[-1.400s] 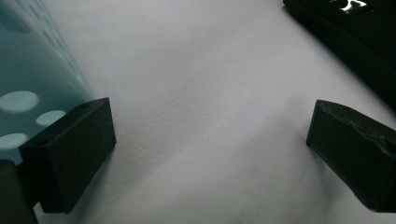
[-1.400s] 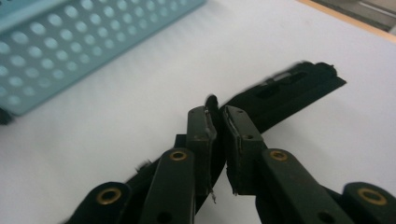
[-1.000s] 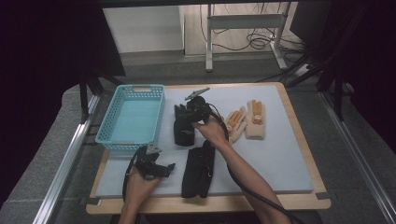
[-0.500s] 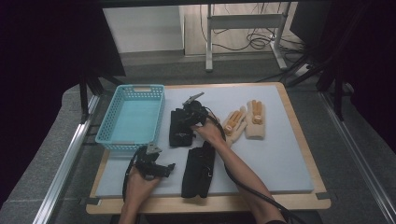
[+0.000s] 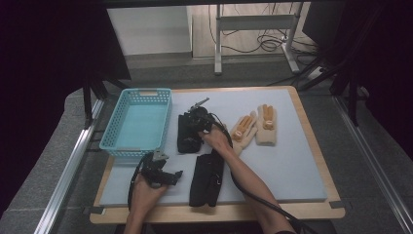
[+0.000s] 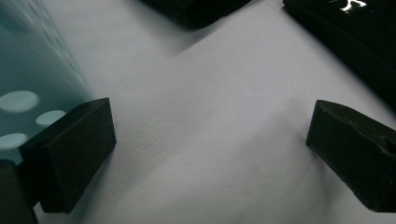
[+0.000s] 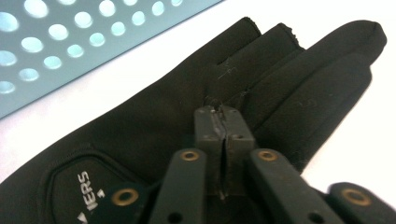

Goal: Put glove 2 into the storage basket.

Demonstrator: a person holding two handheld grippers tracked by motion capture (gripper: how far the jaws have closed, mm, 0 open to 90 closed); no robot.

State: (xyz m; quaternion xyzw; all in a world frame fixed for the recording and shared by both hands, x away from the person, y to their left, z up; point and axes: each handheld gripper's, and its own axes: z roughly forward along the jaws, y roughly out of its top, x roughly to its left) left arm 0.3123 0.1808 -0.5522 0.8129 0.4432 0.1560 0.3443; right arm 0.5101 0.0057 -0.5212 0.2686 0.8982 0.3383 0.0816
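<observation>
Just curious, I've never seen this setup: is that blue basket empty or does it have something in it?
Empty. The high view shows the blue basket's bare bottom, and both black gloves lie outside it.

Gloves and basket on the bench [image 5: 302, 165]

Basket [image 5: 139, 124] lies left; one glove [image 5: 186, 134] just right of it, another glove [image 5: 207, 178] in front, a glove pair [image 5: 255, 127] farther right.

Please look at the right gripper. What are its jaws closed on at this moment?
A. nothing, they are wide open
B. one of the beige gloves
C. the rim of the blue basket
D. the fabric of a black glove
D: in the right gripper view the jaws of the right gripper meet on a pinch of fabric of the black glove, near the blue basket.
</observation>
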